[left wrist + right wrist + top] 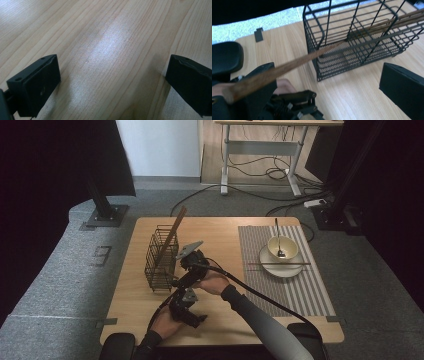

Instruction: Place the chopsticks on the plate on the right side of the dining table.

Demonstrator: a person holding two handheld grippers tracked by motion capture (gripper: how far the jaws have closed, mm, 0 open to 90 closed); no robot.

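The tabletop (135, 285) is pale wood with a long, straight grain, matt with a soft sheen where light falls on it in the left gripper view; on its left half stands a rack (161, 258), a tall box of thin black wire in an open grid, its long side running away from the person. A chopstick (287, 68), a slim brown wooden rod with a dull, slightly rough surface, lies across the right gripper view; its near end is blurred and close to the camera at the lower left, beside the left jaw, and its far end reaches the rack's near corner; its long axis runs from lower left to upper right, aimed at the rack. More brown sticks (172, 232) stand in the rack, leaning up and to the right past its rim.

The right gripper (176, 283) sits just beside the rack's near end; its jaws, blocky and matt black, stand wide apart; whether the chopstick touches the left jaw I cannot tell. The left gripper (197, 320) hangs low over bare tabletop nearer the person; its jaws are wide apart too, with nothing between them.

On the right lies a striped grey mat (300, 285) of woven look; on it a round white plate (280, 268) carries a cream bowl (282, 246), with another chopstick laid flat across the plate.
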